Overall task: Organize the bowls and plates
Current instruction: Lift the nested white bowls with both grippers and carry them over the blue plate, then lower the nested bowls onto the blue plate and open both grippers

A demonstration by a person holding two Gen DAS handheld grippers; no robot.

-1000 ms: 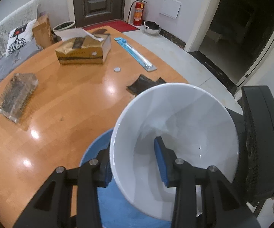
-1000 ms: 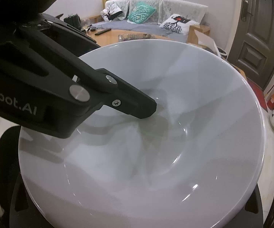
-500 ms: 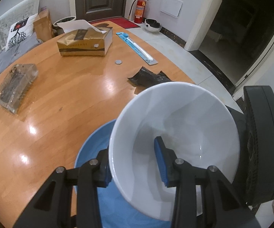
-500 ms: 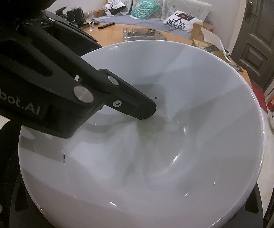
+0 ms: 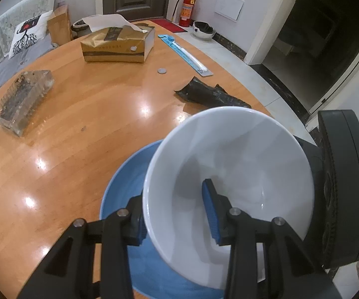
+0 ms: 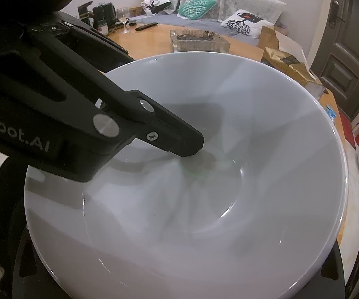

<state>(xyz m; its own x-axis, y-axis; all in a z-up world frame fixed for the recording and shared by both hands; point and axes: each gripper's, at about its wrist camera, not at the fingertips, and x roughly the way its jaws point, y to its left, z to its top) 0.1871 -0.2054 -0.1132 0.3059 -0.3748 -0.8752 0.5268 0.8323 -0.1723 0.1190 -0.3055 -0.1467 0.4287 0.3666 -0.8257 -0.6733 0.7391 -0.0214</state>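
The left claw (image 5: 177,214) is clenched on the near rim of the white bowl (image 5: 239,154), one finger inside, one outside, holding it over the blue plate (image 5: 122,186). The right claw's state I cannot tell; only its body shows. Beyond lie a black wrapper (image 5: 209,94) and tissue box (image 5: 117,46) on the table (image 5: 79,114). A one-sided rim pinch could let the tilted bowl slip onto the plate.
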